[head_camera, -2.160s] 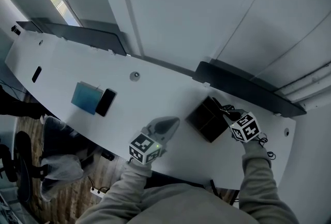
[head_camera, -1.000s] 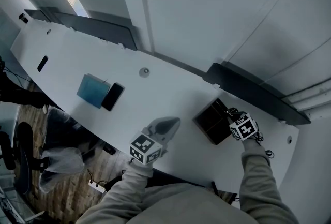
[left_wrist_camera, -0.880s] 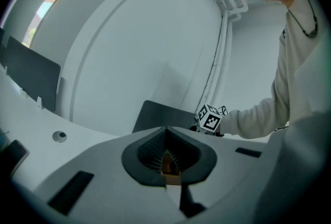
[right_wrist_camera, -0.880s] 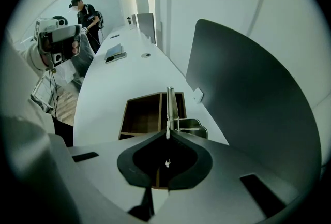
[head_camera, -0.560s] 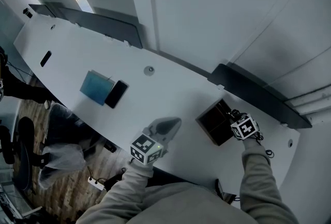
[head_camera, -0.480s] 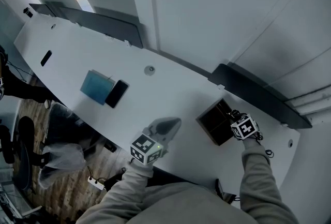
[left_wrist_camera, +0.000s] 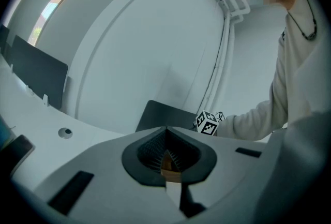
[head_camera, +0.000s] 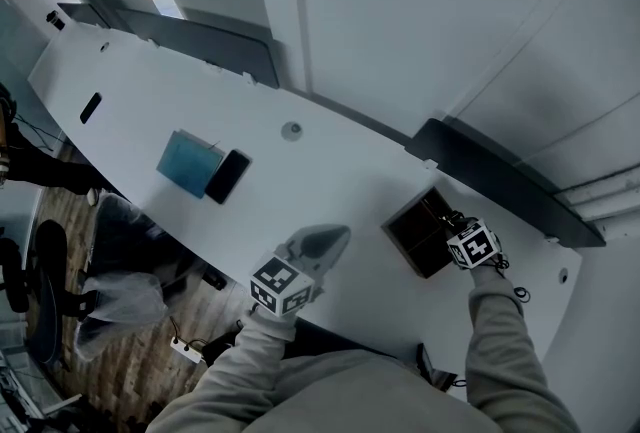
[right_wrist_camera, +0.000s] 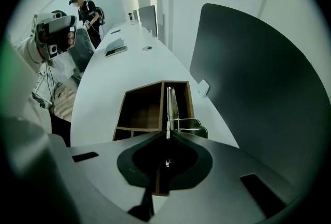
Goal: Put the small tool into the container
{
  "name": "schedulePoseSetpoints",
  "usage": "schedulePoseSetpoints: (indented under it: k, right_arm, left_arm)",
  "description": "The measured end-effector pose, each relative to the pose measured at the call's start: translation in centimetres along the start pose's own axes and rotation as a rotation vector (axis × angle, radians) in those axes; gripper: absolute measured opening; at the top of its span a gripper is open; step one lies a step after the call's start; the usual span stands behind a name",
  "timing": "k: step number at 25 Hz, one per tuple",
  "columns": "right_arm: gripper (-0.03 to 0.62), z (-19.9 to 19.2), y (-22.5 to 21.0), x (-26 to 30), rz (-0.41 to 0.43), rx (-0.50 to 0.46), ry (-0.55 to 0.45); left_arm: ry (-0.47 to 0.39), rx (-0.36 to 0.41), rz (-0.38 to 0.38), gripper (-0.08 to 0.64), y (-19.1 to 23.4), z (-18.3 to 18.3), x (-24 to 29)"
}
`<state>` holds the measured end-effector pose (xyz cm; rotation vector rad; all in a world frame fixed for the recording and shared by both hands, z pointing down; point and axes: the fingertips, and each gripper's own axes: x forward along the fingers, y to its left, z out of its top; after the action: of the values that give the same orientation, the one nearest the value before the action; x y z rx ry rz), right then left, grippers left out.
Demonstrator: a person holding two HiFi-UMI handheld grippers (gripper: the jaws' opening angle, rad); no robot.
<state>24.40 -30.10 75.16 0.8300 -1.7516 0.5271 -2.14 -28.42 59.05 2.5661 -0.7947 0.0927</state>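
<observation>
The small tool (right_wrist_camera: 172,106), a thin silver piece with a wire loop at its side, is pinched at its near end in the right claw (right_wrist_camera: 166,135). It reaches out over the narrow right-hand compartment of the wooden container (right_wrist_camera: 145,109). I cannot tell whether its far tip touches the wood. Over the last 2 seconds the head view has swung, but this claw has kept nearly the same place at the container's right side. I judge the tool is lined up but not yet let go.

The left claw (left_wrist_camera: 166,130) has stayed parked near the worktop's (head_camera: 330,171) front edge, its jaws together on nothing.

A dark panel (right_wrist_camera: 248,78) stands close behind and right of the container, so there is little room there. To the left is open white worktop as far as the phone (head_camera: 228,176) and blue pad (head_camera: 190,163), both well apart.
</observation>
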Motion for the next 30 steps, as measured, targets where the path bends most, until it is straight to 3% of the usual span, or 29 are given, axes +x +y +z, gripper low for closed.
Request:
schedulePoseSetpoints:
  k: [10, 14, 17, 19, 30]
  right_arm:
    - [0.021, 0.4, 0.2, 0.1, 0.015, 0.018, -0.041]
    - [0.024, 0.5, -0.3, -0.1, -0.019, 0.021, -0.055]
    - [0.179, 0.9, -0.9, -0.4, -0.034, 0.068, -0.087]
    - [0.239, 1.2, -0.9, -0.7, -0.031, 0.091, -0.103]
    - [0.241, 1.8, -0.4, -1.8, -0.042, 0.109, -0.135]
  left_arm:
    - [-0.016, 0.001, 0.002, 0.000, 0.1, 0.5, -0.7]
    - [-0.035, 0.001, -0.006, 0.000, -0.3, 0.7, -1.0]
    - [-0.097, -0.014, -0.019, 0.002, -0.3, 2.1, -1.4]
    - [-0.104, -0.004, -0.019, 0.000, -0.1, 2.6, -1.4]
    - [-0.084, -0.007, -0.025, 0.000, -0.5, 2.2, -1.1]
